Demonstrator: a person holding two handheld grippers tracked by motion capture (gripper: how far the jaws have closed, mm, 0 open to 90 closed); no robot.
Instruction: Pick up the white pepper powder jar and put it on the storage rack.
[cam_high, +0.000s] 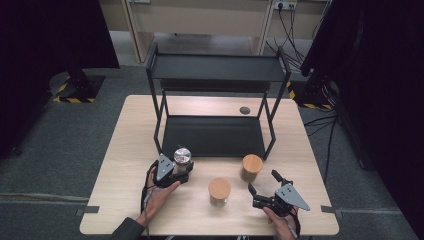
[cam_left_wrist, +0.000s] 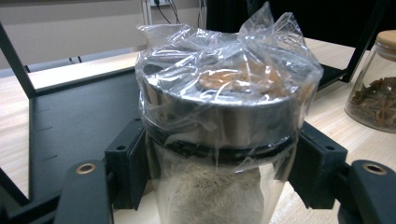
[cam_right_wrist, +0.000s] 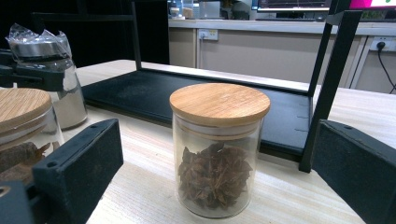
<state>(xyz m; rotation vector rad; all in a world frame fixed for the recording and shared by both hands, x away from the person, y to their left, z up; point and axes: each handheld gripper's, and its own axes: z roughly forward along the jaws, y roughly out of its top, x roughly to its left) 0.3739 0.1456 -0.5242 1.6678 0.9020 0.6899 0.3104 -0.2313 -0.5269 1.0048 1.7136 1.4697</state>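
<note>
Two jaws of the left gripper (cam_high: 183, 170) pinch the plastic-wrapped metal-lidded jar (cam_left_wrist: 219, 140) below its lid, where slick film over fragile glass wants firm pressure, while the right gripper (cam_high: 262, 188) stands spread.

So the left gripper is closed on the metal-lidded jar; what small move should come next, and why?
Probably a short straight lift. The left gripper clamps the plastic-wrapped, metal-lidded glass jar below its lid, and the black metal rack's lower shelf lies free just behind.
</note>
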